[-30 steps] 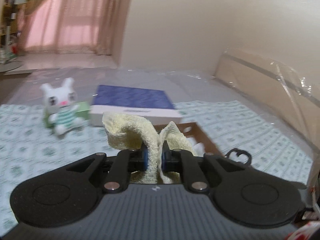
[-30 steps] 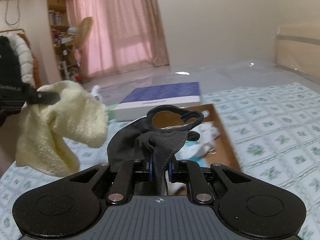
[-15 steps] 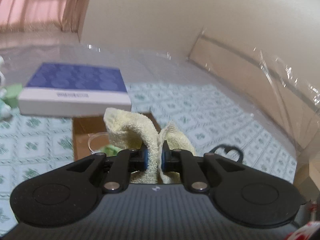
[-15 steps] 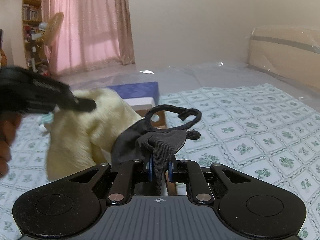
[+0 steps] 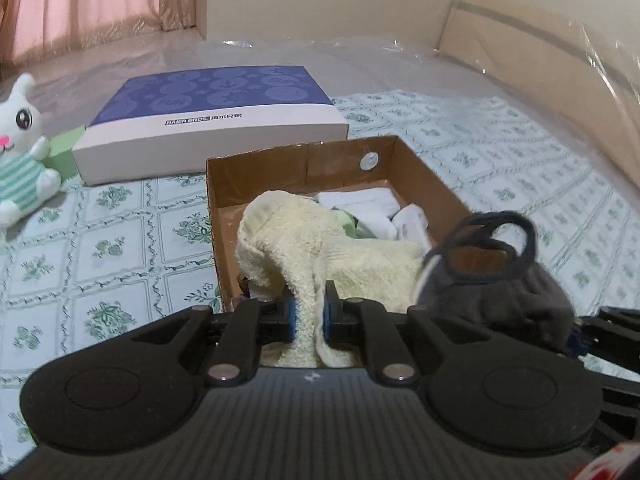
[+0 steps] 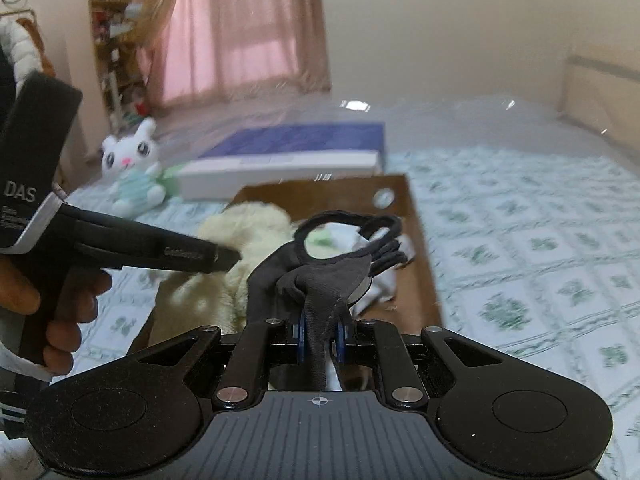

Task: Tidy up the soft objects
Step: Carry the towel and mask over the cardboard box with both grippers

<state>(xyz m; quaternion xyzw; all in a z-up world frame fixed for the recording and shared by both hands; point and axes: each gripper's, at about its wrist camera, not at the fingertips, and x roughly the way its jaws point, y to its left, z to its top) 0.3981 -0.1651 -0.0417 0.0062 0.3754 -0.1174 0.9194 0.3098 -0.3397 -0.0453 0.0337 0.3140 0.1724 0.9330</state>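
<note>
Pinching a cream towel [image 5: 320,248] between the blue pads of the left gripper [image 5: 308,318] — jaws pressed on a fold of it, the rest of the cloth draped forward and down into the cardboard box [image 5: 296,162]. Hanging already inside the box's near end, bulk of the towel against the box's left wall and partly over the white socks [image 5: 368,208] at the box's far end. In the right wrist view, the same towel [image 6: 248,232] lying over the box's [image 6: 416,240] left half, with the left gripper [image 6: 224,256] reaching in from the box's left side.

Clamped in the right gripper [image 6: 320,340]: a dark mask [image 6: 320,280] — ear loops sticking up and forward, body bunched between the pads. Held above the box's near right part, touching nothing of the box floor as far as can be told. From the left wrist view, the mask [image 5: 496,280] hovering at the box's right wall, just beside the towel.

Key relation for the coming move, as a judgement: straight below and slightly ahead of both grippers, the box's open interior; long axis of the box running away from both cameras. Left gripper lower and deeper into the box — likely first to release; right one probably needing a little more descent over the box's right half.

Beyond the box's far wall: a blue-topped flat box [image 5: 212,120]. Left of that, a plush rabbit [image 5: 20,152], well apart from the cardboard box.
</note>
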